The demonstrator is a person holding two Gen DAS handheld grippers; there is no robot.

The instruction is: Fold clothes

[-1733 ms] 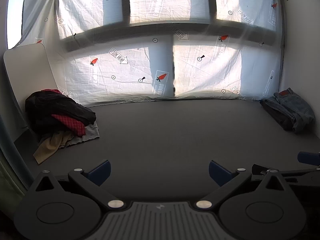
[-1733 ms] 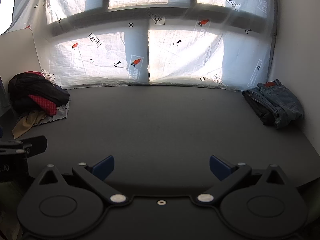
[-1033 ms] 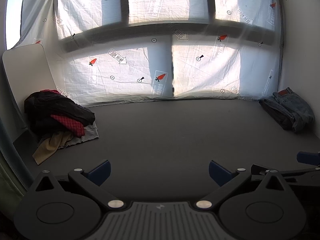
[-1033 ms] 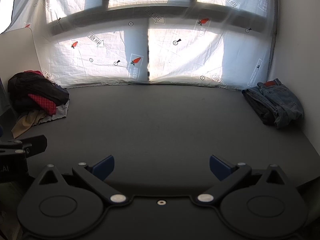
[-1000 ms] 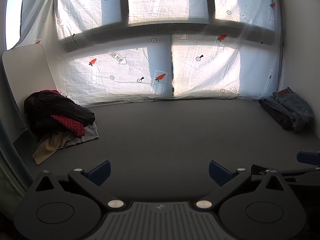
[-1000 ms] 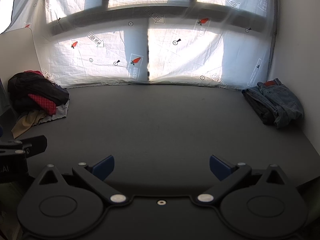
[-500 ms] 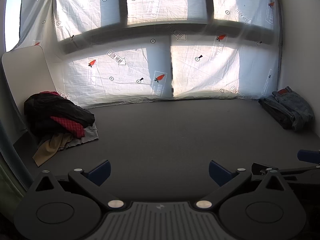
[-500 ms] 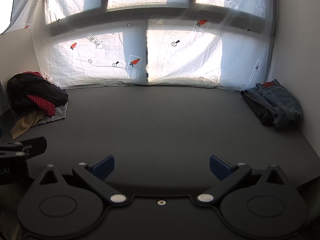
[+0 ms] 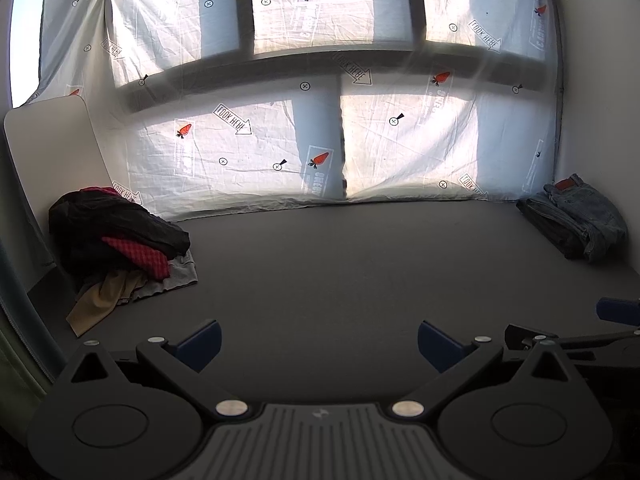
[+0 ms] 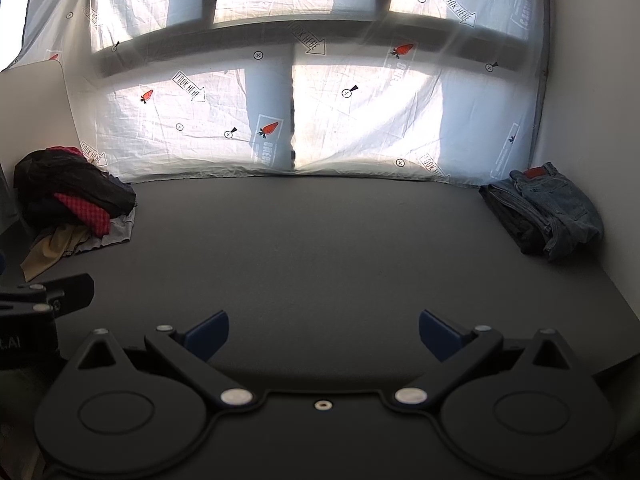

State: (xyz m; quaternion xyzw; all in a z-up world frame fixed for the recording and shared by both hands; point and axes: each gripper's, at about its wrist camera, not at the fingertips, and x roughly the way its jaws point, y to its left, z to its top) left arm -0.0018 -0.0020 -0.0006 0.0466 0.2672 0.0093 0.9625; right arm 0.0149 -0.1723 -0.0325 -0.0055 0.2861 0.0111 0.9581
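Two heaps of clothing sit on the dark table (image 9: 320,280): a loose pile (image 9: 116,248) at middle left and folded jeans (image 9: 576,216) at far middle right. Along the bottom, the left gripper (image 9: 319,340) and right gripper (image 10: 323,334) both gape wide, holding nothing.

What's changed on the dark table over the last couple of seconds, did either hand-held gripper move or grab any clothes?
Almost nothing. Both views drift slightly. The left hand-held gripper and right hand-held gripper stay open and empty above the dark grey table. The heap of black, red and tan clothes and the folded blue jeans lie untouched.
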